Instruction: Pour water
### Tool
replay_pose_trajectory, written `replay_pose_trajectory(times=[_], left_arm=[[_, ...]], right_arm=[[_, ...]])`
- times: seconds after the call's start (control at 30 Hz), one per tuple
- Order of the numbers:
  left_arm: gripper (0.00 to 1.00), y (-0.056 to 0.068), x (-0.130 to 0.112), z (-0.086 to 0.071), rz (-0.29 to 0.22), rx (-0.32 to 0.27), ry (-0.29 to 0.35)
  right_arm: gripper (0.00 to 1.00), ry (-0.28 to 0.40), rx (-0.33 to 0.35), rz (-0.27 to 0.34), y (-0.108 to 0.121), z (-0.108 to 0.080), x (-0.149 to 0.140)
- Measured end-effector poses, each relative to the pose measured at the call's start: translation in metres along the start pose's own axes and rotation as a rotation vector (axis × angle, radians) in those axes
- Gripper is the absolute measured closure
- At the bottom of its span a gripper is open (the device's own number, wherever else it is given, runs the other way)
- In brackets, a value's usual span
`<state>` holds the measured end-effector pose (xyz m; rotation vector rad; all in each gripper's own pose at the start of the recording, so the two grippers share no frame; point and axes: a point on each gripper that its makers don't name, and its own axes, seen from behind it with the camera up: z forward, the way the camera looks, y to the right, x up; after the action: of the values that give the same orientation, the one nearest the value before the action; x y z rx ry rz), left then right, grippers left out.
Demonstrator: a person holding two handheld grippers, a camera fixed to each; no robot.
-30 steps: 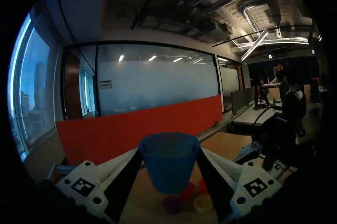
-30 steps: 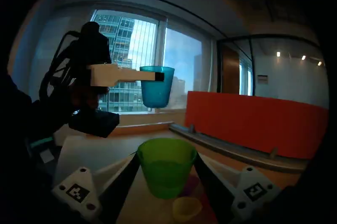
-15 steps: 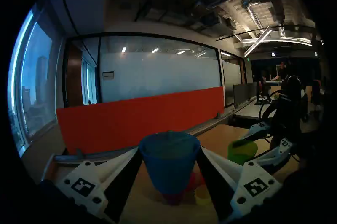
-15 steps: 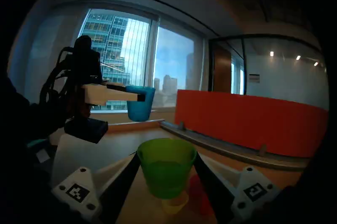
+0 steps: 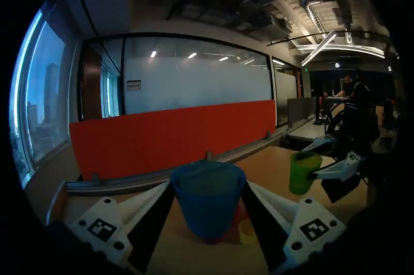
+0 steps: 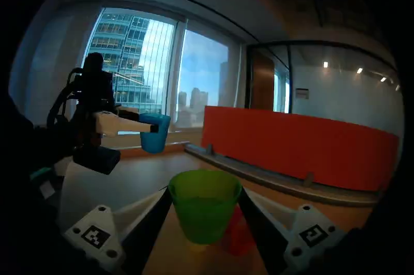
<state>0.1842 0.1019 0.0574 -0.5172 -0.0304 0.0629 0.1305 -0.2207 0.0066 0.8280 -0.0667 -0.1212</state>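
The left gripper (image 5: 208, 193) clamps an upright blue cup (image 5: 208, 210) between its 2 fingers, closed to the cup's width. The right gripper (image 6: 205, 200) holds an upright green cup (image 6: 205, 218) the same way. Seen from the right claw, the left one is ahead-left over the table (image 6: 155, 171). A red object (image 6: 235, 231) sits just below the green cup.

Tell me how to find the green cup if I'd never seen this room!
Find the long orange panel behind the wooden desk. In front of it, the right tongs and the left tongs each pinch a cup above the desk. Yours is the green cup in the right tongs; its neighbour is a blue cup.
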Motion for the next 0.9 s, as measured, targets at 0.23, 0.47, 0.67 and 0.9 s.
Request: replay_pose_trajectory(times=[0.23, 0.47, 0.67, 0.9], left_arm=[[0.13, 0.001, -0.013, 0.004, 0.009, -0.006, -0.033], [0.13, 0.006, -0.025, 0.006, 0.021, -0.029, -0.065], [0.13, 0.011, -0.044, 0.008, 0.050, -0.051, -0.116], [0.13, 0.018, -0.070, 0.014, 0.077, -0.083, -0.189]], right_arm=[[0.09, -0.010, -0.007, 0.006, 0.006, -0.004, -0.002], [0.09, -0.035, -0.009, 0.006, 0.010, -0.005, -0.009], [0.09, -0.066, 0.016, 0.018, 0.007, -0.005, -0.017], [0.08, -0.110, 0.030, 0.015, 0.008, -0.005, -0.030]])
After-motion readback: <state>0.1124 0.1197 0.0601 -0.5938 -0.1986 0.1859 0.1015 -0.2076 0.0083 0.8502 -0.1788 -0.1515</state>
